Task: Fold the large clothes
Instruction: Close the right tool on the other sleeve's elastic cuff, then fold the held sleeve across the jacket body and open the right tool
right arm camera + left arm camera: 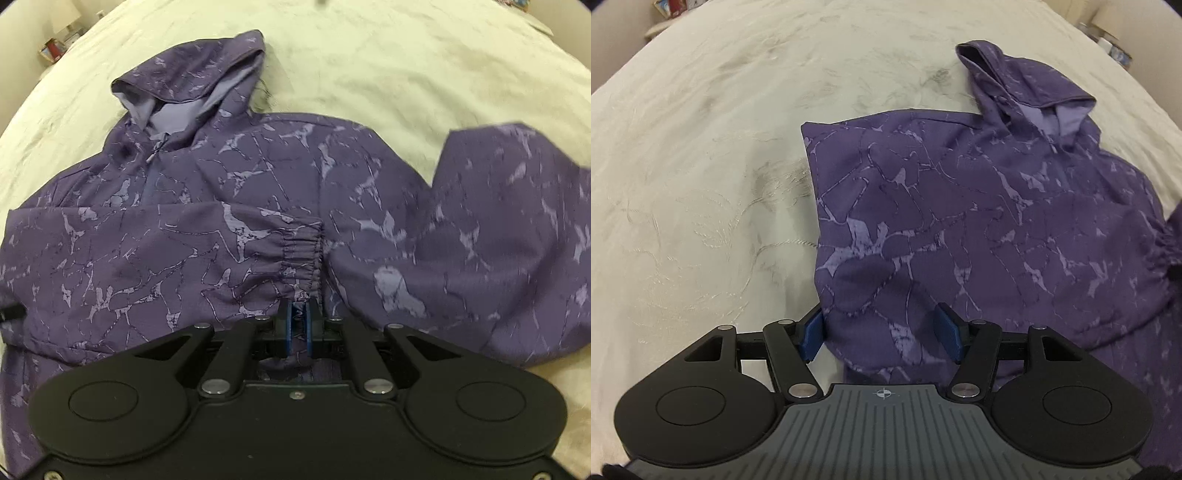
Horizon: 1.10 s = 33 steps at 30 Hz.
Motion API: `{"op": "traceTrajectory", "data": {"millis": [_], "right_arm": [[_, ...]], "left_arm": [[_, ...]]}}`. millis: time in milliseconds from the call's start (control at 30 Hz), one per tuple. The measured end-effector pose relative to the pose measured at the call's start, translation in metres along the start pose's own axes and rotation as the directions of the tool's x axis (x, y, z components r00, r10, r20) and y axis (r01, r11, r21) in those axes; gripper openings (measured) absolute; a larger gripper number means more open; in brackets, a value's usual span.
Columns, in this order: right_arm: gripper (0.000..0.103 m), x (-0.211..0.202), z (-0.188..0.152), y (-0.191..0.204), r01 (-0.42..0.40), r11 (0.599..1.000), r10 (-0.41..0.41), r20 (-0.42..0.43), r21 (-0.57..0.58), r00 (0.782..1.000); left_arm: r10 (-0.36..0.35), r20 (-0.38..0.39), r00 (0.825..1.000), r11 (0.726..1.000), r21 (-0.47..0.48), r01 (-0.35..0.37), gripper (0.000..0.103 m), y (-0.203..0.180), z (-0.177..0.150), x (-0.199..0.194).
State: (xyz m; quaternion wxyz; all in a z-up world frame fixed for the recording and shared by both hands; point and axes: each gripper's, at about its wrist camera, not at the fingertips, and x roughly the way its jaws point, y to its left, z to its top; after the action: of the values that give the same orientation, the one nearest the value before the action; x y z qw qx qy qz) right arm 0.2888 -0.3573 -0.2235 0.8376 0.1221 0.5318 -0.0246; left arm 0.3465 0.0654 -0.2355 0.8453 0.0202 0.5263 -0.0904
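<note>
The right gripper (pixel 299 325) is pinching the jacket (pixel 184 240) sleeve cuff (pixel 301 254); the left gripper (pixel 881 332) is waiting open, so keep the sleeve flat while laying it.

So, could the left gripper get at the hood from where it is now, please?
Probably yes: the left gripper is open and nothing lies between it and the hood except the jacket's flat body.

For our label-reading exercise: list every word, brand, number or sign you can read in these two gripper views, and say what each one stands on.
No readable words or numbers in either view.
Crosshair sign, no text: on the grey ribbed plate of the left gripper.
Colourful items at the room's edge: too blurred to read.
Purple jacket on the bedspread: only a marbled pattern, no visible label. The right gripper carries no markings.
</note>
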Motion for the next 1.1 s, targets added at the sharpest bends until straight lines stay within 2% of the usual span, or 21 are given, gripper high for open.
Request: {"op": "traceTrajectory", "data": {"millis": [67,133,200,267,333,400,433,500,533,567,600,700,833,967,1100], "right_arm": [[0.013,-0.001,0.000,-0.001,0.000,1.000,0.000,0.000,-0.001,1.000],[0.013,-0.002,0.001,0.000,0.006,1.000,-0.006,-0.001,-0.003,1.000],[0.014,-0.004,0.000,0.000,0.004,1.000,-0.004,-0.001,0.005,1.000],[0.014,-0.002,-0.001,0.002,0.006,1.000,-0.006,-0.004,0.004,1.000],[0.016,0.001,-0.002,0.002,0.009,1.000,-0.009,-0.008,0.004,1.000],[0.021,0.004,-0.002,0.001,0.008,1.000,-0.008,-0.014,0.017,1.000],[0.022,0.004,-0.002,0.000,0.007,1.000,-0.006,-0.015,0.026,1.000],[0.024,0.005,-0.002,-0.003,-0.005,0.999,0.006,-0.014,0.049,1.000],[0.027,0.004,-0.003,-0.006,-0.017,0.998,0.018,-0.012,0.063,1.000],[0.034,0.002,-0.003,-0.009,-0.031,0.997,0.032,-0.008,0.077,0.999],[0.045,-0.001,-0.004,-0.012,-0.044,0.995,0.045,-0.002,0.087,0.999],[0.066,-0.018,-0.011,-0.024,-0.125,0.984,0.119,0.051,0.128,0.992],[0.074,-0.038,-0.024,-0.045,-0.167,0.971,0.157,0.072,0.173,0.985],[0.078,-0.053,-0.037,-0.075,-0.170,0.957,0.157,0.073,0.235,0.985],[0.078,-0.069,-0.047,-0.119,-0.146,0.941,0.127,0.081,0.305,0.989]], "left_arm": [[0.014,0.001,1.000,1.000,-0.025,-0.014,0.059,0.004,0.004,-0.007],[0.049,0.068,0.996,0.998,-0.038,-0.047,0.059,0.006,0.008,-0.023],[0.064,0.154,0.986,0.998,-0.029,-0.061,0.059,0.004,0.012,-0.039],[0.051,0.206,0.977,0.999,-0.005,-0.052,0.060,0.000,0.015,-0.047],[0.036,0.223,0.974,0.999,0.026,-0.043,0.061,-0.005,0.018,-0.042],[0.031,0.187,0.982,0.998,0.055,-0.042,0.061,-0.008,0.018,-0.026],[0.042,0.133,0.990,0.997,0.052,-0.050,0.061,-0.008,0.018,-0.013],[0.084,-0.029,0.996,0.996,-0.001,-0.084,0.064,0.001,0.019,0.018],[0.055,-0.041,0.998,0.996,-0.069,-0.058,0.065,0.009,0.018,0.023],[0.040,-0.036,0.999,0.990,-0.136,-0.044,0.065,0.015,0.017,0.021],[0.036,-0.031,0.999,0.984,-0.174,-0.040,0.064,0.018,0.017,0.016],[0.039,0.040,0.998,0.981,-0.192,-0.031,0.065,0.010,0.011,-0.012],[-0.005,0.099,0.995,0.978,-0.207,0.026,0.073,-0.002,-0.004,-0.047],[-0.083,0.103,0.991,0.973,-0.208,0.103,0.089,-0.025,-0.016,-0.069],[-0.117,0.090,0.989,0.975,-0.178,0.131,0.091,-0.052,-0.026,-0.079]]}}
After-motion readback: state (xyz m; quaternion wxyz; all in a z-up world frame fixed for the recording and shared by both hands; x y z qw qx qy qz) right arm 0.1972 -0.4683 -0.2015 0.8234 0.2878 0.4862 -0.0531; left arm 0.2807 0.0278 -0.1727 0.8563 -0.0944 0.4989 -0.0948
